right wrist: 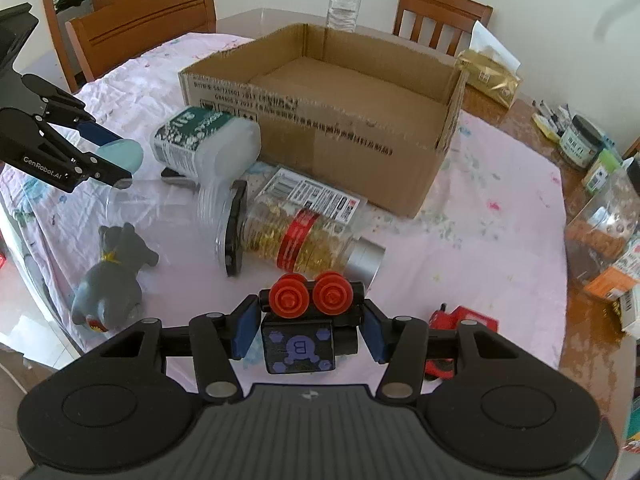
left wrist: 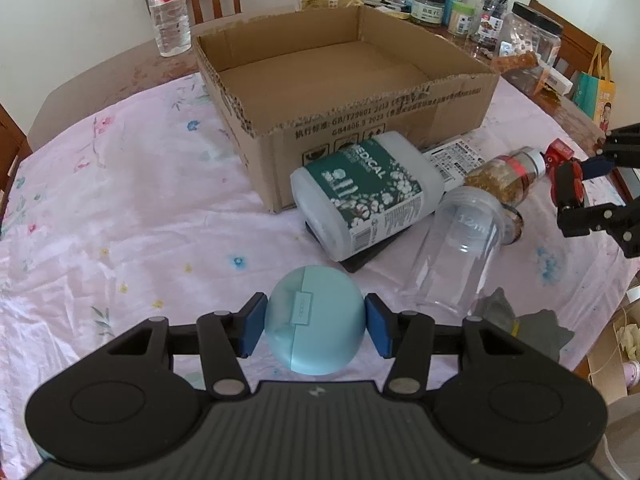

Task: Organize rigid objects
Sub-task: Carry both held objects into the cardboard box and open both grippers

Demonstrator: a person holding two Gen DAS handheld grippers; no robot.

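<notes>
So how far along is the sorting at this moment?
Nothing looks done: the cardboard box is empty. In hand: the left hand-held gripper is shut on a blue case, the right hand-held gripper on a black toy with red wheels. Left on the cloth: medical bottle, clear jar, capsule bottle, grey figurine, red toy.

Both tools look alike: the left gripper (left wrist: 315, 326) and right gripper (right wrist: 306, 326) have black ribbed bodies, round black side discs, silver rivets on black linkage arms and blue finger pads (left wrist: 252, 330). White "CenRobot.AI" lettering marks one arm.
</notes>
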